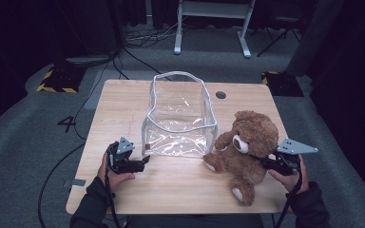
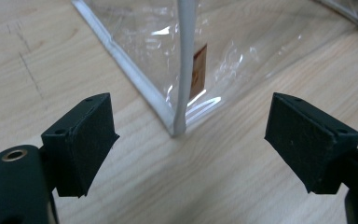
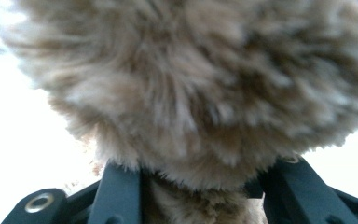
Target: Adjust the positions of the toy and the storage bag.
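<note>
Brown plush, that's the teddy bear (image 1: pixel 244 149), slumped on the right half of the light wooden table (image 1: pixel 180 183), its long axis tilting from the head at upper right down toward the near edge, muzzle turned left at the clear plastic bag (image 1: pixel 180 116). Right gripper (image 1: pixel 269 162) comes in from the bear's right side, and in the right gripper view shaggy fur bulges between the two black jaws, which pinch it on both sides. Left gripper (image 2: pixel 186 140) sits at the bag's near left corner with its jaws spread wide, nothing between them; the white piped corner seam (image 2: pixel 182 70) stands upright just ahead, a small brown tag (image 2: pixel 199 70) behind the film. Bag is boxy, open-topped, glossy and crinkled, rimmed in white. Grey carpet (image 1: pixel 38 123) surrounds the table, black cables trail across it, white desk legs (image 1: pixel 178 33) stand beyond.
</note>
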A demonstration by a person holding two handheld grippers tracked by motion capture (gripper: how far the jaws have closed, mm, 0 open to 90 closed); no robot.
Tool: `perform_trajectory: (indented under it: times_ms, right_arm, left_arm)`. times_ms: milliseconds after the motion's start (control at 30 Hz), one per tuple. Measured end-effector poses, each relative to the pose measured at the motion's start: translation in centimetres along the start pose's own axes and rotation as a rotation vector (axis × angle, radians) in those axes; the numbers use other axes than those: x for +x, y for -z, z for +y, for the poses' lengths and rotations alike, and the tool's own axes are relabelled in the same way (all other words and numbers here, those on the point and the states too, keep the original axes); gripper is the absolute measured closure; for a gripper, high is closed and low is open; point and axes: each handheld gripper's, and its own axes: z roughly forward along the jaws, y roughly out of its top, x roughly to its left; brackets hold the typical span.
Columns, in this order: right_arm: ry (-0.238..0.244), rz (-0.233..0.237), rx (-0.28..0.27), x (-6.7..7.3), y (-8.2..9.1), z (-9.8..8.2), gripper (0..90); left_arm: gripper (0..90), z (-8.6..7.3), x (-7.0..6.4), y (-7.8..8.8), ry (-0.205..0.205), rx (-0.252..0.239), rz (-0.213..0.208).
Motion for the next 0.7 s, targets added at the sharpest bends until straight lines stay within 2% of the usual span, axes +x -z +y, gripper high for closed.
perform_trajectory:
  times_ms: [33, 133, 167, 233, 367, 400, 533, 567, 600, 633, 700]
  right_arm:
    - [0.001, -0.007, -0.001, -0.1, 0.1, 0.0, 61.4]
    - [-0.005, -0.015, -0.001, -0.4, 0.2, -0.2, 61.4]
    - [-0.005, -0.022, -0.002, -0.6, 0.3, -0.2, 61.4]
    - [-0.009, -0.027, -0.001, -0.7, 0.4, -0.3, 61.4]
    - [-0.012, -0.036, -0.001, -1.0, 0.6, -0.3, 61.4]
    - [-0.014, -0.044, -0.002, -1.1, 0.7, -0.4, 61.4]
    - [-0.022, -0.054, -0.004, -1.4, 0.9, -0.5, 61.5]
    - [-0.027, -0.062, -0.008, -1.6, 0.9, -0.6, 61.5]
    - [-0.027, -0.062, -0.008, -1.6, 0.9, -0.6, 61.5]
    - [-0.030, -0.065, -0.009, -1.7, 1.0, -0.6, 61.5]
    - [-0.035, -0.078, -0.012, -2.0, 1.0, -0.7, 61.6]
  left_arm:
    - [16.0, 0.2, -0.2, -0.1, 0.003, -0.011, -0.010]
    - [16.1, 0.9, -0.5, -0.3, 0.000, -0.038, -0.005]
    - [16.0, 1.2, -0.6, -0.5, 0.004, -0.044, -0.019]
    - [16.0, 1.5, -0.6, -0.8, -0.004, -0.052, -0.010]
    - [18.2, 1.8, -0.6, -1.1, 0.005, -0.072, -0.009]
    - [25.5, 2.1, -0.5, -1.3, 0.009, -0.074, -0.015]
    - [41.7, 2.2, -0.5, -1.7, -0.002, -0.067, -0.026]
    - [47.4, 2.3, -0.6, -2.1, -0.024, -0.051, -0.040]
    - [50.1, 2.3, -0.6, -2.1, -0.024, -0.051, -0.040]
    - [50.1, 2.3, -0.7, -2.2, -0.043, -0.042, -0.034]
    - [63.7, 2.2, -0.5, -2.2, -0.034, -0.053, -0.043]
